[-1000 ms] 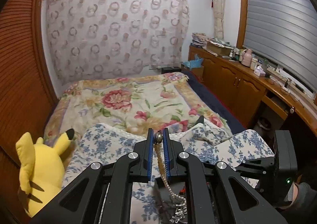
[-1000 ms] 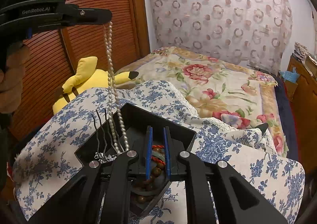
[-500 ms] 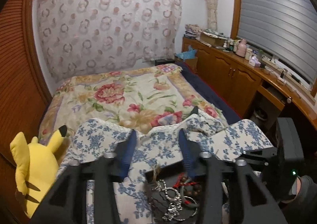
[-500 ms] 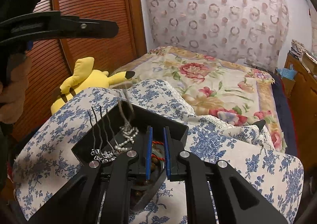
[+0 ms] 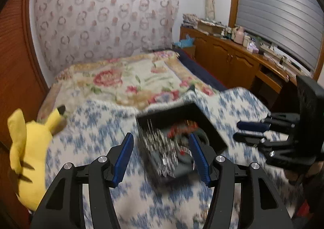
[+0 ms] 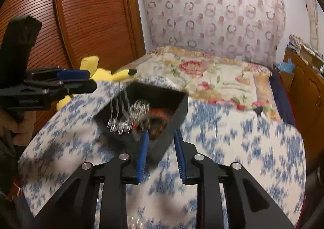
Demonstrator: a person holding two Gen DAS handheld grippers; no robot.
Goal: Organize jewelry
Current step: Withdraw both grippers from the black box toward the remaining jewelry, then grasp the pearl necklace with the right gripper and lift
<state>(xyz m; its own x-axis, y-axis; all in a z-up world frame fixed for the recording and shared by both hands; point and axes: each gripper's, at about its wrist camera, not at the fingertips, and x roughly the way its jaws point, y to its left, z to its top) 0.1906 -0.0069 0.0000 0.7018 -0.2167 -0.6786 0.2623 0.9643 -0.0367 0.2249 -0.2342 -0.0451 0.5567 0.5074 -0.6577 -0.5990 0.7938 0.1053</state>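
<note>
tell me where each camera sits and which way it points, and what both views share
Left wrist: on the left claw, looking down over the black jewelry box toward the bed's far wall; its own open fingers show, the right claw at the right edge.
Right wrist: on the right claw, facing the same box and wall; its fingers show, the left claw and a hand at left.
Shared: box, blue floral cloth, yellow plush toy, patterned curtain.

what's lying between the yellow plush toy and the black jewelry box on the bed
Only blue-flowered white cloth. In the left wrist view it runs bare from the yellow plush toy to the black jewelry box; the picture is motion-blurred, so tiny items could be missed.
</note>
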